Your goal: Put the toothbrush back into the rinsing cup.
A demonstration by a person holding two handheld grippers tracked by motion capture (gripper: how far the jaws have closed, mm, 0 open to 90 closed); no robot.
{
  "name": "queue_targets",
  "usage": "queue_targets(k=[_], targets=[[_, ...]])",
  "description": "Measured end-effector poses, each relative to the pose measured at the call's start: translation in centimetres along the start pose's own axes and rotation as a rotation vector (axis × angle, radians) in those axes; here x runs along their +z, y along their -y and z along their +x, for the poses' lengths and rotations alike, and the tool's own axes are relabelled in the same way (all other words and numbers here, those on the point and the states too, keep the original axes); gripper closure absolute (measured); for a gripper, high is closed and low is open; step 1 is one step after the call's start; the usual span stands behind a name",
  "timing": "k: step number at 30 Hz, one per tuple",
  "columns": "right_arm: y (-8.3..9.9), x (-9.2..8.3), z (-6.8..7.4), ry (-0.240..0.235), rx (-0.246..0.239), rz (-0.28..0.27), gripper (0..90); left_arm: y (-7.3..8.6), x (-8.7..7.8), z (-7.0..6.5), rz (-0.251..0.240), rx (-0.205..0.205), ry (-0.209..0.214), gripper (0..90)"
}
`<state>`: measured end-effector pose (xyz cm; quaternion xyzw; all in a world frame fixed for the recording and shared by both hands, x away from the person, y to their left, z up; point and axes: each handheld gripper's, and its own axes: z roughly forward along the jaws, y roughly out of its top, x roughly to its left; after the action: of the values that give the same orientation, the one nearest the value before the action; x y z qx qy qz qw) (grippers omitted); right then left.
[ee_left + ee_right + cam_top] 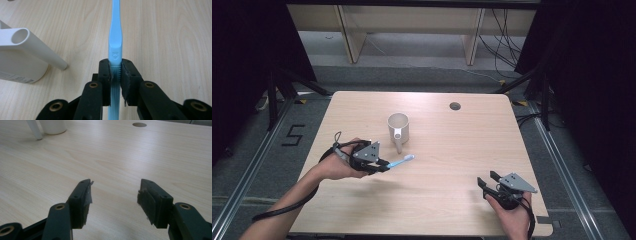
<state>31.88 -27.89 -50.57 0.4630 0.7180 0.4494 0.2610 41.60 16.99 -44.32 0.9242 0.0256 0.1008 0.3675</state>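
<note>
From above, a white mug [398,128] stands on the wooden bench [447,200], its handle pointing toward the person. Just near of the mug and to its left, the left gripper [384,165] pinches a light-blue toothbrush [402,160] by the handle; the brush head sticks out just below the tip of the mug's handle, apart from it. Well away from the mug, toward the near right corner, the right gripper [488,179] is held with its jaws spread and nothing between them.

In the left gripper view, the jaws are pressed on the toothbrush [115,45], which runs straight ahead over the bench; the mug [22,57] sits just left of it.

In the right gripper view, the right gripper [113,192] has its jaws wide apart over bare bench, the mug [52,126] far off at upper left.
</note>
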Motion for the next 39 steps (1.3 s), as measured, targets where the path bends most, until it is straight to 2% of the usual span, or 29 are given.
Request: queue_targets(k=[1,2,3,5,7,8,9,14,15,17,19,21,22,25,27,28,29,30,31,32,33,34,36,37,38,39], targets=[[0.0,0.0,0.1,0.005,0.005,0.001,44.0,0.1,-0.1,0.0,-0.009,-0.006,-0.005,78.5],[0.0,0.0,-0.1,0.003,-0.017,-0.009,44.0,0.2,-0.1,0.0,-0.014,-0.007,-0.009,78.5],[0.0,0.0,-0.1,0.005,-0.018,-0.012,44.0,0.3,-0.2,-0.1,-0.024,-0.011,-0.016,78.5],[0.0,0.1,-0.1,0.002,-0.010,-0.008,44.0,0.4,-0.2,-0.1,-0.026,-0.017,-0.014,78.5],[0.0,0.0,-0.1,0.001,0.008,-0.002,44.0,0.6,-0.4,-0.3,-0.039,-0.009,-0.036,78.5],[-0.1,0.1,-0.3,0.011,-0.021,-0.019,44.0,0.6,-0.5,-0.4,-0.054,-0.016,-0.043,78.5],[0.0,0.1,-0.4,0.013,-0.022,-0.018,44.0,0.6,-0.5,-0.5,-0.060,-0.015,-0.047,78.5],[0.0,0.3,-0.4,0.002,-0.013,-0.008,44.0,0.8,-0.9,-0.8,-0.089,-0.017,-0.068,78.5],[0.0,0.4,-0.3,-0.004,0.003,-0.001,44.0,0.8,-1.0,-0.8,-0.086,-0.009,-0.071,78.5],[0.0,0.5,-0.4,-0.007,-0.023,-0.007,44.0,0.9,-1.1,-0.9,-0.103,-0.023,-0.078,78.5],[0.0,0.5,-0.4,-0.005,-0.034,-0.013,44.0,0.9,-1.2,-0.9,-0.107,-0.029,-0.081,78.5],[0.0,0.4,-0.3,-0.012,-0.011,-0.001,44.0,1.0,-1.2,-0.9,-0.112,-0.032,-0.090,78.5],[-0.1,0.3,-0.5,-0.002,-0.028,-0.018,44.0,1.0,-1.3,-0.8,-0.106,-0.033,-0.087,78.5],[-0.2,0.3,-0.4,-0.019,-0.007,-0.015,44.0,1.0,-1.4,-0.8,-0.107,-0.028,-0.094,78.5],[-0.3,0.2,-0.4,-0.002,-0.002,-0.016,44.0,1.0,-1.5,-0.8,-0.099,-0.019,-0.099,78.5],[-0.4,0.4,-0.5,-0.028,-0.003,-0.031,44.0,0.9,-1.7,-0.8,-0.104,-0.026,-0.097,78.5],[-0.4,0.4,-0.5,-0.028,-0.003,-0.031,44.0,0.9,-1.7,-0.8,-0.104,-0.026,-0.097,78.5],[-0.5,0.3,-0.4,-0.008,-0.013,-0.027,44.0,0.9,-1.8,-0.8,-0.123,-0.033,-0.107,78.5],[-0.5,0.3,-0.4,-0.008,-0.013,-0.027,44.0,0.9,-1.8,-0.8,-0.123,-0.033,-0.107,78.5],[-0.5,0.0,0.0,-0.006,0.007,-0.010,44.0,0.8,-2.0,-0.8,-0.138,-0.022,-0.119,78.5],[-0.5,0.0,0.0,0.002,-0.002,-0.019,44.1,0.8,-2.0,-1.0,-0.156,-0.028,-0.128,78.6],[-0.6,0.1,-0.3,0.001,-0.052,-0.030,44.1,0.8,-2.0,-1.1,-0.169,-0.026,-0.136,78.6],[-0.5,0.1,-0.3,0.010,-0.052,-0.031,44.2,0.9,-1.9,-1.3,-0.191,-0.031,-0.145,78.6],[-0.5,-0.1,0.0,0.003,-0.008,-0.011,44.2,0.9,-1.9,-1.3,-0.197,-0.032,-0.148,78.6],[-0.5,0.0,-0.2,0.012,-0.040,-0.025,44.3,1.0,-1.9,-1.3,-0.205,-0.033,-0.154,78.6],[-0.5,0.0,-0.3,0.012,-0.044,-0.030,44.3,1.1,-1.9,-1.3,-0.222,-0.039,-0.161,78.6]])
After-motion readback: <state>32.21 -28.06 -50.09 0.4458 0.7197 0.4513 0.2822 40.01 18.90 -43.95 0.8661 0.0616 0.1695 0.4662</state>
